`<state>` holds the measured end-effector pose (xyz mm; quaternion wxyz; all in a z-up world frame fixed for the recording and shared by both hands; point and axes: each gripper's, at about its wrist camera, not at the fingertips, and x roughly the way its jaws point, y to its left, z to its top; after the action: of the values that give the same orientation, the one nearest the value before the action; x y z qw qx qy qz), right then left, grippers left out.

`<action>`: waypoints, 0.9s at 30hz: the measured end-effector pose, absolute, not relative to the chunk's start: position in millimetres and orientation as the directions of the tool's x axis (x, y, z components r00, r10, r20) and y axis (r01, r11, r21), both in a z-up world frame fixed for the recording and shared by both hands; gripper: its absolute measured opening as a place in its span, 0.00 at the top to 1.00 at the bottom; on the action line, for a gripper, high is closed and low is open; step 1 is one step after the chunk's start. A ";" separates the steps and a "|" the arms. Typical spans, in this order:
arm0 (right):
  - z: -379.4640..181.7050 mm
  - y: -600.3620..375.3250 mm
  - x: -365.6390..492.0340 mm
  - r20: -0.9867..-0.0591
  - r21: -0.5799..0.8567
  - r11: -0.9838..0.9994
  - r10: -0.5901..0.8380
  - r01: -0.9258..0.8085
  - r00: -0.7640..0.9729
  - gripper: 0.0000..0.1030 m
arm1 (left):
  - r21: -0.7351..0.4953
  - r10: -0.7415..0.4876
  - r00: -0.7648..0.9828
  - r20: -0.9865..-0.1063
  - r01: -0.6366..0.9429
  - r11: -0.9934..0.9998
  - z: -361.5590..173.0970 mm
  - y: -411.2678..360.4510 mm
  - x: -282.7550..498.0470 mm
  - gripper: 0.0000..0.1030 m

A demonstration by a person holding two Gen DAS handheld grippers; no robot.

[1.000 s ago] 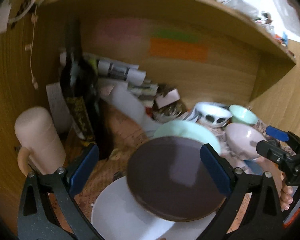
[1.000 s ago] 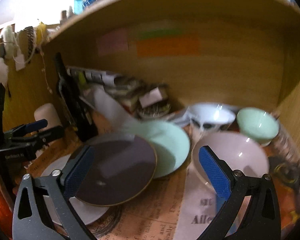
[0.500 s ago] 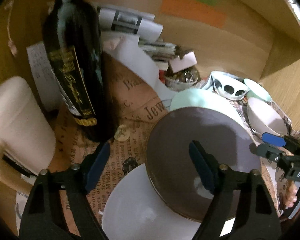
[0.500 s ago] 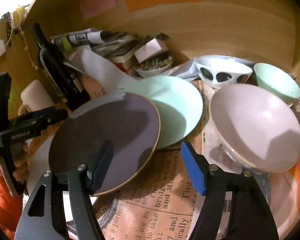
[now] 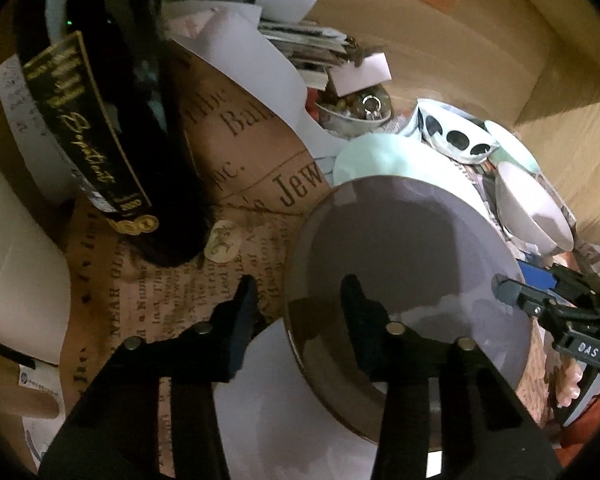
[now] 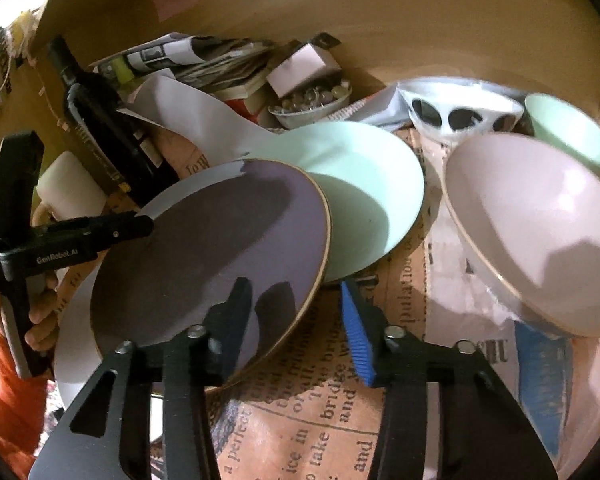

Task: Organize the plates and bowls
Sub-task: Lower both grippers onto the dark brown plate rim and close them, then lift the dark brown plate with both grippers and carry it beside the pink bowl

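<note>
Crowding the purple plate (image 6: 204, 248): dark bottle (image 6: 100, 120), mug (image 6: 70, 190).

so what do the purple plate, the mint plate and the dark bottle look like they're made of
Purple plate: probably glazed ceramic; a smooth, glossy face with soft reflections and a thin bare tan rim.
Mint plate: likely the same glazed ceramic; an even pastel sheen, though melamine can't be ruled out.
Dark bottle: looks like dark glass, near black with small glints, wearing a black paper label printed in gold.
</note>
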<state>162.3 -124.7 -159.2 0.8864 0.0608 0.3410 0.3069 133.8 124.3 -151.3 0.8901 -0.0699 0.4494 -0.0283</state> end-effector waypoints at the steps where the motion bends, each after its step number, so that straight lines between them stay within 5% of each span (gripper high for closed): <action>1: -160.0 -125.7 163.5 -0.565 0.330 0.799 0.594 -0.503 0.573 0.67 | -0.153 -0.119 0.588 -0.800 -0.009 0.988 -152.7 124.3 135.0 0.62; 9: -159.2 -119.3 163.9 -0.561 0.337 0.786 0.610 -0.519 0.560 0.75 | -0.203 -0.173 0.565 -0.807 0.010 0.979 -156.8 124.8 138.5 0.69; 27: -153.7 -122.7 151.4 -0.546 0.308 0.823 0.563 -0.477 0.620 0.75 | -0.138 -0.106 0.617 -0.780 -0.004 0.990 -147.0 108.6 126.1 0.70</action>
<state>151.4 -122.7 -153.7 0.8974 0.0666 0.3260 0.2897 126.1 108.6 -147.0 0.8970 -0.0629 0.4365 -0.0284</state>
